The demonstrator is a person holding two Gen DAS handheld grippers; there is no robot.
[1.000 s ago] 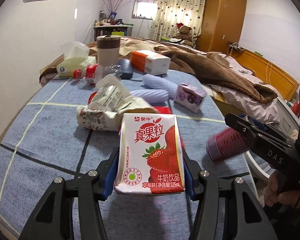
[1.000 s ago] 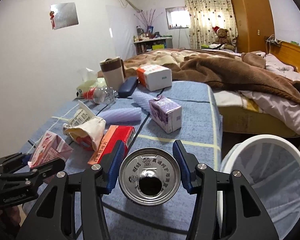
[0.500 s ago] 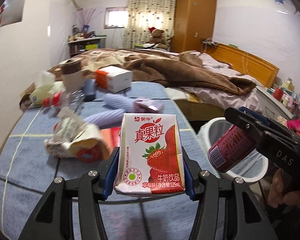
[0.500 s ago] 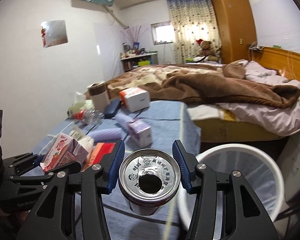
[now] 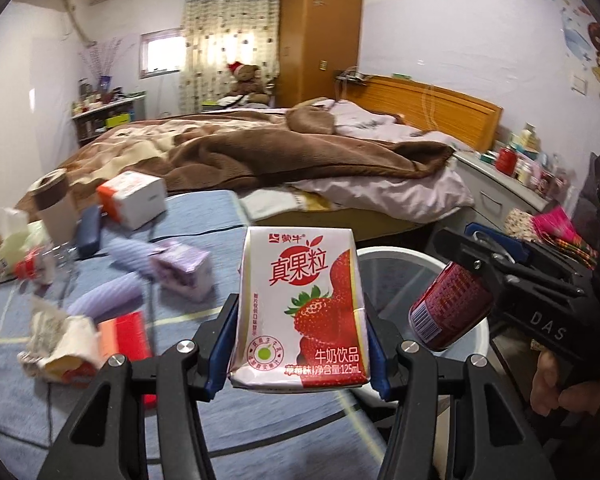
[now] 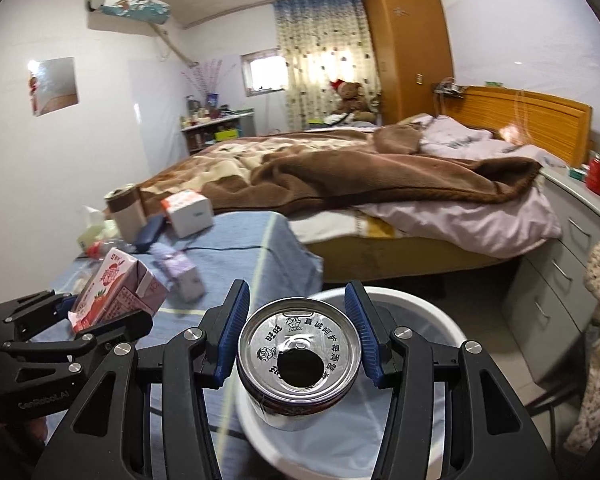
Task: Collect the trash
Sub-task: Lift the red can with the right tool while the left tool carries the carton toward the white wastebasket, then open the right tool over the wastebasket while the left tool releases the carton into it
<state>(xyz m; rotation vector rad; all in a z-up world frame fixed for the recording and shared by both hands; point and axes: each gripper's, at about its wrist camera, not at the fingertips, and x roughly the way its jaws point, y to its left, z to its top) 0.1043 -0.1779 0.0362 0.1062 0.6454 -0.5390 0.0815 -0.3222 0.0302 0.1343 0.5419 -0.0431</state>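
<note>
Over the white bin, left tool clamped on strawberry milk carton, right tool on red can.

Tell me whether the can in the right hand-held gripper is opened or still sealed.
Opened. The can in the right hand-held gripper shows a dark hole in its silver lid. Whether any drink remains inside cannot be told.

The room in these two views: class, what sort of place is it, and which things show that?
Most likely a home bedroom: a bed with a wooden headboard and rumpled brown blanket, a tall wooden wardrobe, and a teddy bear by the curtained window.
</note>
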